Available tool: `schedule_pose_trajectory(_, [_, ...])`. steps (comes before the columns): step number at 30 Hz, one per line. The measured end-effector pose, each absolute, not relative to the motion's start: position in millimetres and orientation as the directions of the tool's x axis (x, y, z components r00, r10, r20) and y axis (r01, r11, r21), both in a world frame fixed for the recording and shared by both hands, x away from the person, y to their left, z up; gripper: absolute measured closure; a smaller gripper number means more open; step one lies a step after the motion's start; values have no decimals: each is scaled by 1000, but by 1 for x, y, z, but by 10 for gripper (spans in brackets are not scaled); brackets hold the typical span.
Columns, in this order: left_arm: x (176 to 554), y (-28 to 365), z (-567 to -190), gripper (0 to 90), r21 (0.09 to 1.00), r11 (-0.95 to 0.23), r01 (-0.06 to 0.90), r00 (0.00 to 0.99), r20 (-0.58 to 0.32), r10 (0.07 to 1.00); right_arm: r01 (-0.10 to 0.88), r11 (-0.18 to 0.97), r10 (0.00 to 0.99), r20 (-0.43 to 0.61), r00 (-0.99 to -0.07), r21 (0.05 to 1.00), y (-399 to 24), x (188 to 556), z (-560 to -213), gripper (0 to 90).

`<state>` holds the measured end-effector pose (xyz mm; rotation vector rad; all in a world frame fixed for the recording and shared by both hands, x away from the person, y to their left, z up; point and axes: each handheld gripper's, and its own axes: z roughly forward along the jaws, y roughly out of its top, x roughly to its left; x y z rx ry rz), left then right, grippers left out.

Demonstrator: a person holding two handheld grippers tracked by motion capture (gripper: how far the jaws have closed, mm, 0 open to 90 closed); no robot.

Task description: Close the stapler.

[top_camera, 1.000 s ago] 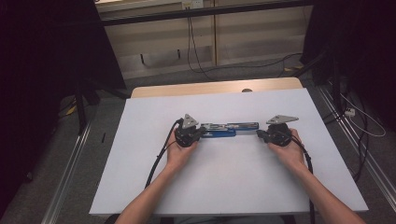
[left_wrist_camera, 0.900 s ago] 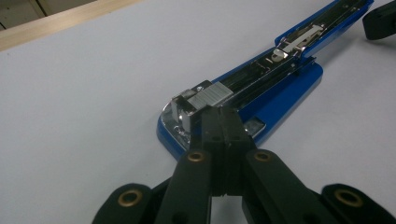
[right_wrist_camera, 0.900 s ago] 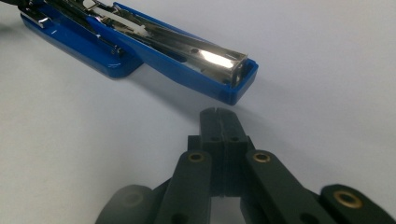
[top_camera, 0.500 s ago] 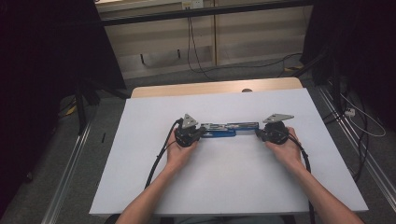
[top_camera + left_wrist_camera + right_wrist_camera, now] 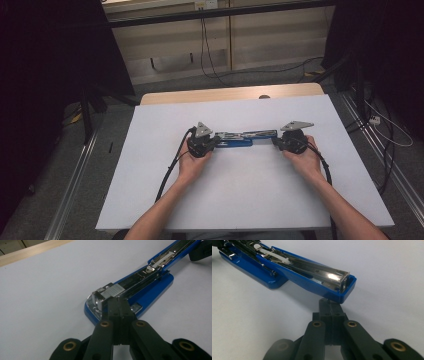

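From the high view, a blue stapler (image 5: 241, 139) lies flipped wide open across the middle of the white table (image 5: 250, 200), its long axis running from nine o'clock to three o'clock. The left gripper (image 5: 214, 142) sits at the stapler's nine o'clock end and the right gripper (image 5: 276, 142) at its three o'clock end, each held in a hand, with the forearms coming in from six o'clock. In the left gripper view, the two black jaws are pressed flat together with nothing between them, and their tips rest against the metal staple block (image 5: 110, 292) at the near end of the stapler's base (image 5: 150, 290); the stapler stretches away toward one o'clock, where the other gripper's dark jaws (image 5: 201, 251) meet its far end. In the right gripper view, the jaws are likewise closed tight on themselves, gripping nothing, their tips tucked just under the near end of the raised blue top arm (image 5: 312, 275), which runs off toward ten o'clock; whether they actually touch it I cannot tell
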<state>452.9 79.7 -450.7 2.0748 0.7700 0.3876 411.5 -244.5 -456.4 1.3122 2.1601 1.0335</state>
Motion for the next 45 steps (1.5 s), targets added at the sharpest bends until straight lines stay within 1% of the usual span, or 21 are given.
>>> schedule_pose_trajectory(1, [453, 79, -451, 900, 819, -426, 384, 759, -17, 651, 576, 282, 880, 33, -475, 767, -244, 412, -456, 900])
schedule_pose_trajectory(5, [453, 80, -451, 900, 816, -439, 375, 760, 1, 650, 575, 272, 881, 40, -471, 772, -244, 411, -456, 900])
schedule_pose_trajectory(13, [452, 78, -451, 900, 818, -432, 379, 757, -6, 654, 562, 249, 880, 57, -471, 789, -244, 411, -455, 900])
schedule_pose_trajectory(20, [452, 80, -450, 900, 815, -444, 372, 760, 7, 650, 537, 230, 874, 70, -480, 812, -243, 411, -453, 900])
schedule_pose_trajectory(27, [452, 80, -450, 900, 815, -438, 380, 761, -7, 649, 530, 225, 872, 74, -484, 818, -242, 410, -453, 900])
schedule_pose_trajectory(29, [453, 81, -450, 900, 814, -443, 376, 761, 1, 648, 527, 221, 872, 76, -484, 821, -242, 410, -452, 900])
schedule_pose_trajectory(35, [453, 81, -451, 900, 819, -424, 387, 756, -19, 654, 512, 201, 869, 89, -486, 835, -243, 409, -450, 900])
schedule_pose_trajectory(36, [453, 81, -450, 900, 818, -438, 374, 758, 3, 652, 511, 193, 870, 95, -484, 838, -243, 409, -450, 895])
schedule_pose_trajectory(38, [452, 80, -450, 900, 817, -440, 372, 756, 8, 654, 509, 186, 868, 103, -487, 840, -242, 409, -450, 891])
schedule_pose_trajectory(41, [453, 81, -450, 900, 816, -440, 375, 758, 2, 652, 500, 174, 864, 112, -490, 848, -241, 408, -449, 878])
schedule_pose_trajectory(43, [453, 82, -450, 898, 814, -439, 381, 757, -3, 653, 497, 156, 867, 123, -484, 853, -242, 408, -448, 847])
schedule_pose_trajectory(45, [451, 83, -450, 889, 813, -427, 396, 756, -25, 654, 498, 131, 869, 143, -474, 857, -242, 408, -448, 837])
